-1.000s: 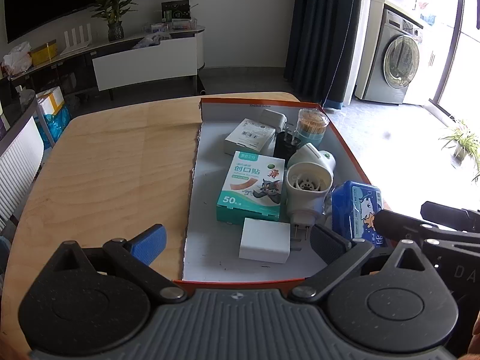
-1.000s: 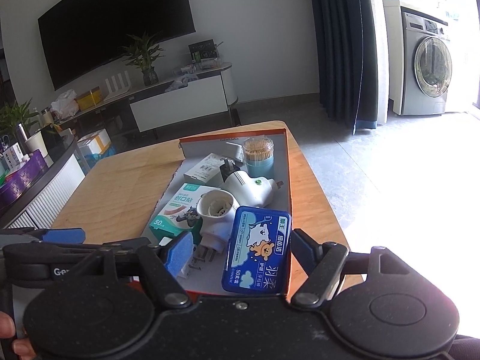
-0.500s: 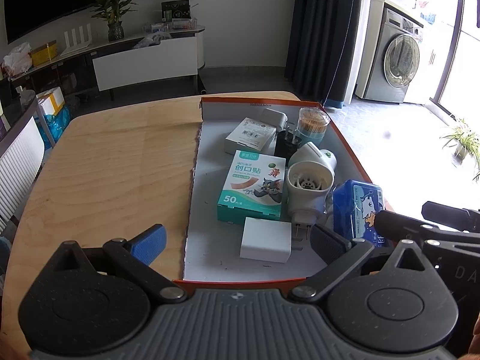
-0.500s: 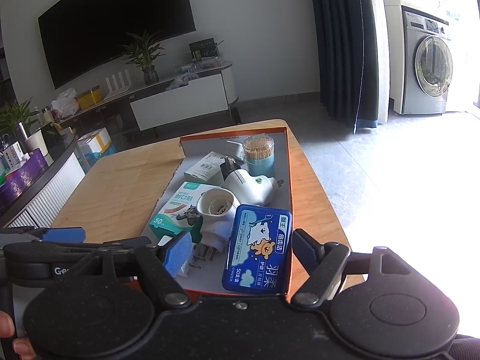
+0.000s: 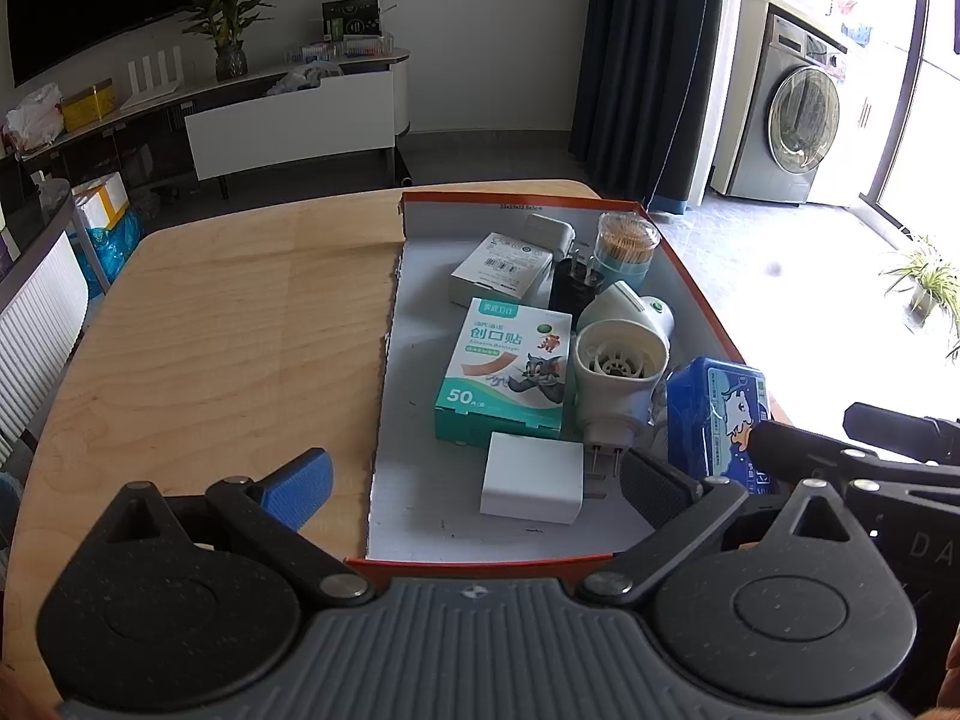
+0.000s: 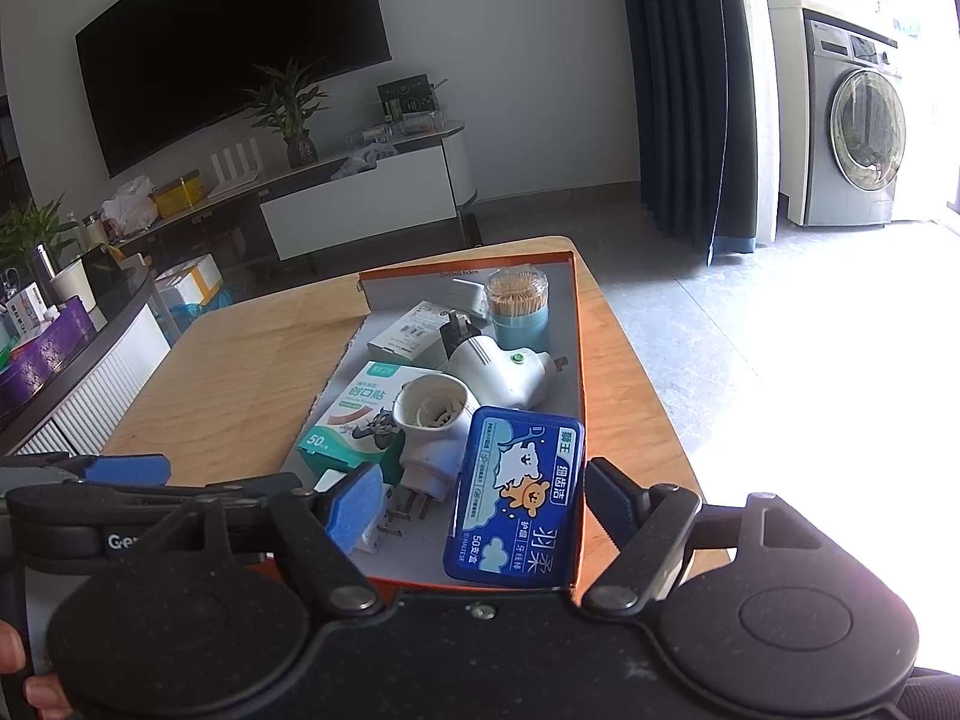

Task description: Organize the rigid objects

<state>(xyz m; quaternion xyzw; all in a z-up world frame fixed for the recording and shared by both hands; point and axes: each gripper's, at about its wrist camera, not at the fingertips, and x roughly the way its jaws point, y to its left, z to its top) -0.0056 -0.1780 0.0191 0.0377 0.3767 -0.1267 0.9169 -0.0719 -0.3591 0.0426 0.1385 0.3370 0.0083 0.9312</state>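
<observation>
An orange-rimmed shallow box (image 5: pixel 522 198) (image 6: pixel 579 324) on the wooden table (image 5: pixel 240 324) holds several rigid items. Among them are a white charger cube (image 5: pixel 531 483), a green bandage box (image 5: pixel 504 369) (image 6: pixel 354 420), two white plug-in devices (image 5: pixel 618 372) (image 6: pixel 432 420), a toothpick jar (image 5: pixel 624 243) (image 6: pixel 519 306) and a blue floss box (image 5: pixel 717 408) (image 6: pixel 516 495). My left gripper (image 5: pixel 474 483) is open over the box's near edge, with the charger cube between its fingers. My right gripper (image 6: pixel 483 498) is open and straddles the blue floss box. Its pads do not press on it.
The table's right edge (image 6: pixel 654 408) runs close beside the box, with floor beyond. A white radiator (image 5: pixel 36 324) stands left of the table. A TV bench (image 5: pixel 288 114), a plant and a washing machine (image 5: pixel 792 126) are farther off.
</observation>
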